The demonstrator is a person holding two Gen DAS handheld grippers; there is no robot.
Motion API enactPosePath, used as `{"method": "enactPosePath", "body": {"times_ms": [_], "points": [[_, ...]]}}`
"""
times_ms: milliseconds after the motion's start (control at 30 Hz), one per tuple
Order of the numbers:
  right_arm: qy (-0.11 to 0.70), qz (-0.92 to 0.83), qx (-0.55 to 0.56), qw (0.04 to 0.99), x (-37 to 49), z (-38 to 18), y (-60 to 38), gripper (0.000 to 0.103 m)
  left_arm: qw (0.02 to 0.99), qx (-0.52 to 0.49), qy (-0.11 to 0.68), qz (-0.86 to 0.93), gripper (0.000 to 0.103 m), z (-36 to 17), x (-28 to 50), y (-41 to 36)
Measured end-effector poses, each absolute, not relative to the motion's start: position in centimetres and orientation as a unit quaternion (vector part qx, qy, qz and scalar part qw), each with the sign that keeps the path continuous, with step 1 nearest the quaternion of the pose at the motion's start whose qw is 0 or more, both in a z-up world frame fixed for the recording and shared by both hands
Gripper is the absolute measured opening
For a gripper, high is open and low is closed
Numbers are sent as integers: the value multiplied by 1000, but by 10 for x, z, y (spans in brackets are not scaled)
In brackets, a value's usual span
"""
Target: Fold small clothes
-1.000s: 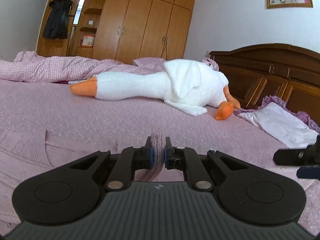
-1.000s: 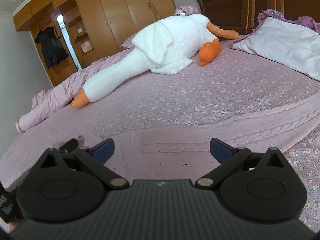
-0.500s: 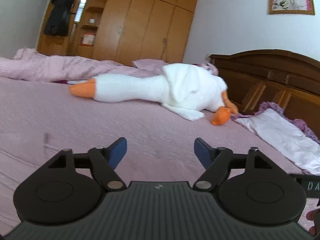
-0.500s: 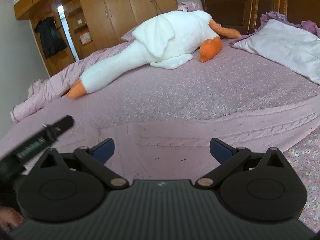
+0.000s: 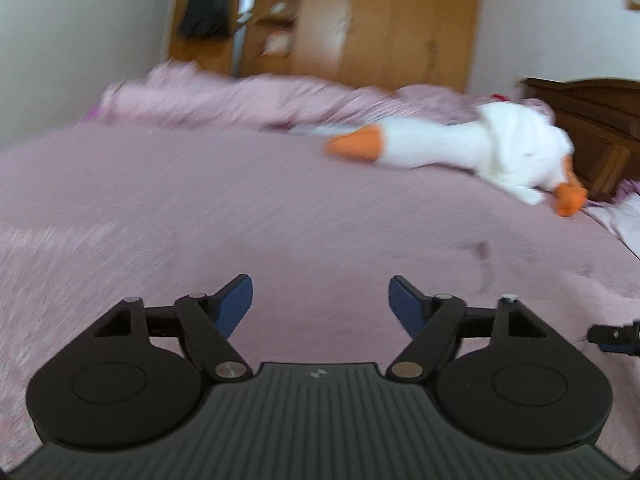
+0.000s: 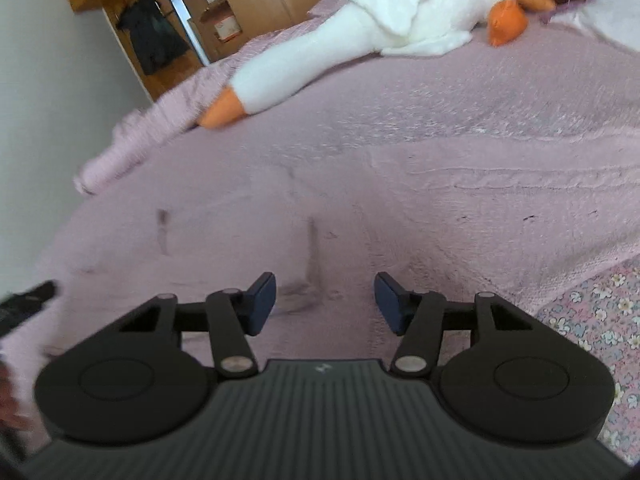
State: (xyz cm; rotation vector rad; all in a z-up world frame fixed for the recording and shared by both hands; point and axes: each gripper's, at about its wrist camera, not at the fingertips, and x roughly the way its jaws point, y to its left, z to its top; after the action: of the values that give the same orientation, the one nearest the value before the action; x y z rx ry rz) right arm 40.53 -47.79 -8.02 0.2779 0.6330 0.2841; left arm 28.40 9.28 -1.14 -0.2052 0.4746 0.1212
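Note:
A pink knitted garment (image 6: 440,208) with a cable pattern lies flat on the bed, nearly the same colour as the cover. In the left wrist view it is a blurred pink sheet (image 5: 320,248) just ahead of the fingers. My left gripper (image 5: 320,300) is open with nothing between its blue pads. My right gripper (image 6: 324,300) is also open, low over the garment near a dark crease, holding nothing. The left gripper's tip (image 6: 28,300) shows at the right view's left edge. The right gripper's tip (image 5: 616,336) shows at the left view's right edge.
A long white plush goose (image 5: 480,148) with orange beak and feet lies across the far side of the bed. A crumpled pink quilt (image 5: 240,96) sits at the back, a white pillow (image 6: 612,12) by the dark headboard (image 5: 600,120). Floral bedcover (image 6: 592,320) shows at the right.
My left gripper, shut on a fold of the pink garment a second ago, has let go, opened and swung to the left. My right gripper has dipped closer to the garment, its fingers somewhat narrower.

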Motion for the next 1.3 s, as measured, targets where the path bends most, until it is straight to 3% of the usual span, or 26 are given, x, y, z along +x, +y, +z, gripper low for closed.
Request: {"method": "enactPosePath", "body": {"times_ms": [100, 233, 367, 667, 800, 900, 1000, 1167, 1200, 1267, 1300], "points": [[281, 137, 126, 942, 403, -90, -471, 59, 953, -124, 264, 84, 54, -28, 282, 124], [268, 190, 129, 936, 403, -85, -467, 58, 952, -127, 269, 72, 48, -47, 268, 144], [284, 197, 102, 933, 406, -86, -455, 21, 950, -143, 267, 81, 44, -48, 261, 158], [304, 186, 100, 929, 394, -80, -457, 14, 947, -130, 268, 117, 42, -44, 260, 155], [298, 169, 52, 938, 384, -78, -445, 20, 944, -111, 283, 129, 44, -31, 256, 136], [292, 156, 36, 943, 381, -76, -444, 23, 953, -101, 270, 95, 53, -10, 239, 113], [285, 155, 53, 944, 377, -70, -453, 25, 957, -95, 264, 81, 70, 7, 225, 94], [270, 151, 71, 948, 365, -58, -479, 32, 959, -93, 259, 61, 80, 27, 205, 67], [268, 151, 76, 948, 363, -57, -487, 35, 957, -106, 264, 58, 82, 30, 202, 65], [263, 150, 83, 949, 357, -56, -506, 57, 954, -131, 266, 36, 84, 36, 195, 57], [260, 148, 86, 950, 355, -57, -517, 59, 955, -135, 263, 28, 87, 39, 192, 51]]}}
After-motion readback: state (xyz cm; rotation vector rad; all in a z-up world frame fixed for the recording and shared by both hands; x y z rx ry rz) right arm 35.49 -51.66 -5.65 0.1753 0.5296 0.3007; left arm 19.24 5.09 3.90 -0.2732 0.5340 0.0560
